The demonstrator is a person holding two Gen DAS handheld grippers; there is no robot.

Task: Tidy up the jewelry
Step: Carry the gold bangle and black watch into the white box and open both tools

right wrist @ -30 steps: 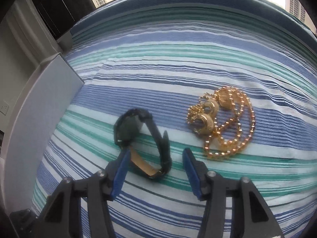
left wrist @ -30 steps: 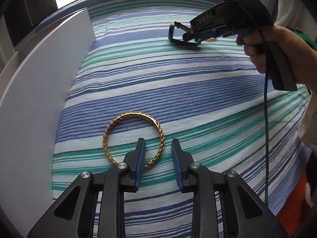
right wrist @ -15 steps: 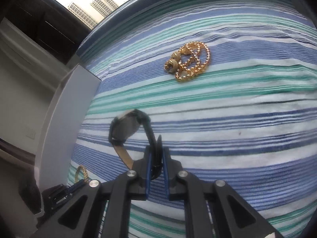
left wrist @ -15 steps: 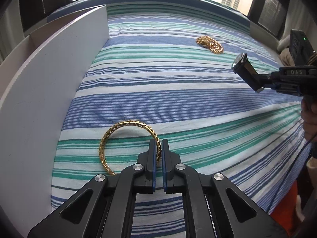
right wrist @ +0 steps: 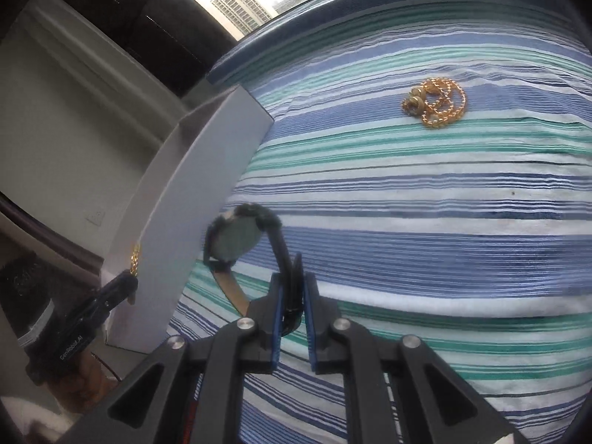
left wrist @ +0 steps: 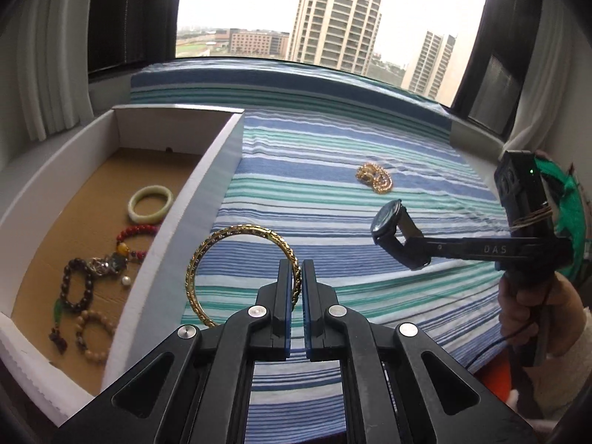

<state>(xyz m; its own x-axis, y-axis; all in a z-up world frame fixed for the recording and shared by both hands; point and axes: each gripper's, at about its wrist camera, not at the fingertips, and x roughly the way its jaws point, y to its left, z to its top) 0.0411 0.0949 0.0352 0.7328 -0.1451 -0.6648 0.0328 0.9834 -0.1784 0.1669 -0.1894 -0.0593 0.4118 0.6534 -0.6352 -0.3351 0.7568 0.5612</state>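
Observation:
My left gripper (left wrist: 295,264) is shut on a gold bangle (left wrist: 222,238), which hangs lifted above the striped cloth next to the white box (left wrist: 218,170). A black wristwatch (right wrist: 236,240) is clamped by its strap in my right gripper (right wrist: 293,275), shut and raised off the cloth; the left wrist view shows the wristwatch (left wrist: 386,220) at the right, in the right gripper (left wrist: 416,255). A heap of gold bead chain (left wrist: 375,177) lies on the cloth further back, also visible as the gold chain (right wrist: 436,105) in the right wrist view.
The white box has a brown floor holding a pale jade bangle (left wrist: 151,203), a red bead bracelet (left wrist: 138,233), a dark bead bracelet (left wrist: 76,285) and a tan bead bracelet (left wrist: 94,335). A striped cloth (left wrist: 333,148) covers the surface. A window with tall buildings lies behind.
Both grippers closed, the left on the gold bangle and the right on the watch strap, and lifted them off the cloth. The left view rose, revealing the inside of the box.

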